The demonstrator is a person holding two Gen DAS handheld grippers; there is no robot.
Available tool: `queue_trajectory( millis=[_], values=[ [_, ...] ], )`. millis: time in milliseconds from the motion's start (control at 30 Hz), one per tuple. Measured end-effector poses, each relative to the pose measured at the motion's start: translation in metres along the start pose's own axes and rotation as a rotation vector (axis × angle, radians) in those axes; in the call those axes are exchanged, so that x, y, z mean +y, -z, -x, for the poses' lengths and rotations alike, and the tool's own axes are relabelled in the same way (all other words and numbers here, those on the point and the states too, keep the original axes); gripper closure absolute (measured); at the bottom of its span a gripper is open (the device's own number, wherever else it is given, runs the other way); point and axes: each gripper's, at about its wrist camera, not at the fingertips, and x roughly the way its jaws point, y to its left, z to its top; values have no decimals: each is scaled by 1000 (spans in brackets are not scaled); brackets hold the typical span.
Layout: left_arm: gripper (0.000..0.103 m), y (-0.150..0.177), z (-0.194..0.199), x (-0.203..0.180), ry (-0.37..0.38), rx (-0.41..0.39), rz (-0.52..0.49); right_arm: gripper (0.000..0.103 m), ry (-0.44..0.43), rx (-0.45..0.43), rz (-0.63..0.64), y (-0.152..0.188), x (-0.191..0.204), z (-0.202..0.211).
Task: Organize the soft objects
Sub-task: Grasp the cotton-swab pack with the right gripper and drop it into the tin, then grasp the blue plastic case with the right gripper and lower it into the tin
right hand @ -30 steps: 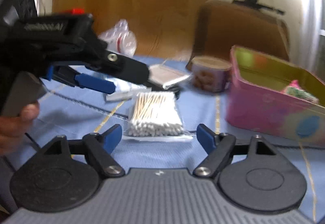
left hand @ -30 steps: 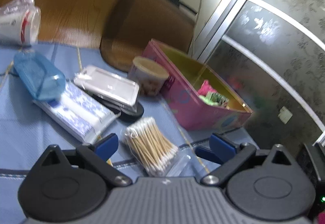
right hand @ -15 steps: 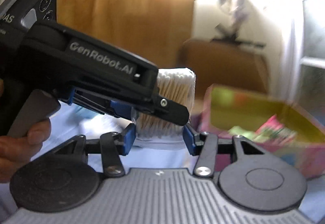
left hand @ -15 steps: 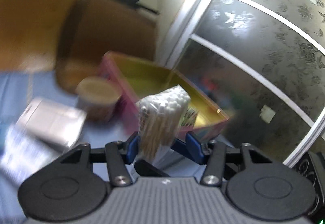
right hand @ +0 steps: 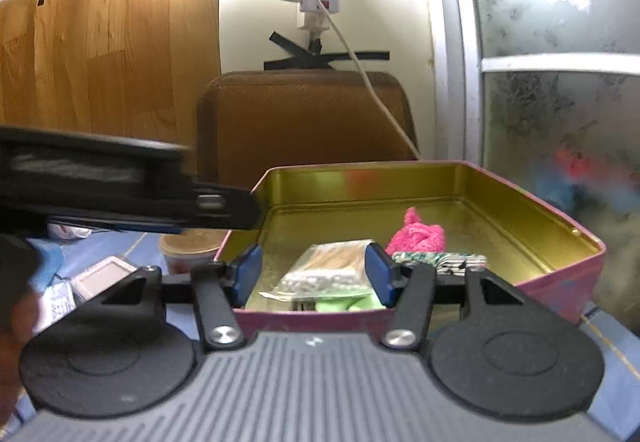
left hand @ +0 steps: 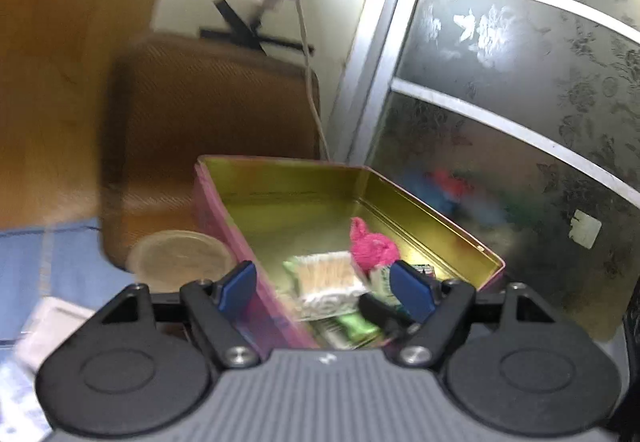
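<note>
Left and right wrist views over the storage tin. The pack of cotton swabs (right hand: 326, 272) lies flat on the floor of the pink tin (right hand: 560, 282), in the lower centre of both frames, resting partly on a green packet (right hand: 348, 304) and just beside a pink knitted piece (right hand: 418, 236) and a patterned fabric item (right hand: 444, 260). Its place beside the other small soft goods suggests the tin serves as the collecting container for the task, so this item appears to be sorted.

The left tool (left hand: 324, 288) has just been opening; its blue pads (left hand: 236, 286) stand apart with nothing pressed between them, the swab pack (left hand: 326, 280) showing in the gap but lying below in the tin. The right tool (right hand: 312, 272) has likewise opened slightly; its pads are clear of the pack, which it frames without touching. Both tools therefore hold nothing.

Each tool points forward and somewhat downward over the near wall of the tin. The left tool's black body crosses the left of the right wrist view, above the tin's left corner; part of a hand (right hand: 12, 322) shows at the lower left edge. A lidded cup (left hand: 180, 258) and a white flat box (right hand: 102, 276) remain on the blue-clothed bench (left hand: 48, 266) at lower left.
</note>
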Motion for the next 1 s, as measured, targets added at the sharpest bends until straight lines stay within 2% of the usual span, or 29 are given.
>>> queue_trajectory(
  millis=[100,200,333,533,600,700,733,800,900,967,1000],
  values=[
    [28,19,45,10,-32,-67,-13,46,-48,-41,-31,2,8,8],
    [28,41,87,30,-92,-100,-8,51,-148,-56,-9,3,30,17],
    [30,69,126,67,-193,-78,52,63,-321,26,65,10,74,6],
    [31,84,165,132,-339,-138,234,62,-495,221,6,15,126,-29],
    [31,86,173,149,-413,-186,268,62,-529,269,-16,12,145,-41],
    [32,89,176,164,-487,-212,312,59,-544,288,-3,4,171,-64],
    [32,89,175,168,-490,-216,337,50,-547,290,18,5,182,-66],
    [32,88,179,172,-516,-244,352,39,-553,296,87,5,204,-72],
    [32,88,182,176,-551,-270,381,39,-572,302,176,9,235,-82],
    [32,89,185,180,-560,-278,404,47,-557,318,233,12,250,-91],
    [32,89,186,182,-562,-279,416,48,-547,326,250,13,254,-94]
  ],
)
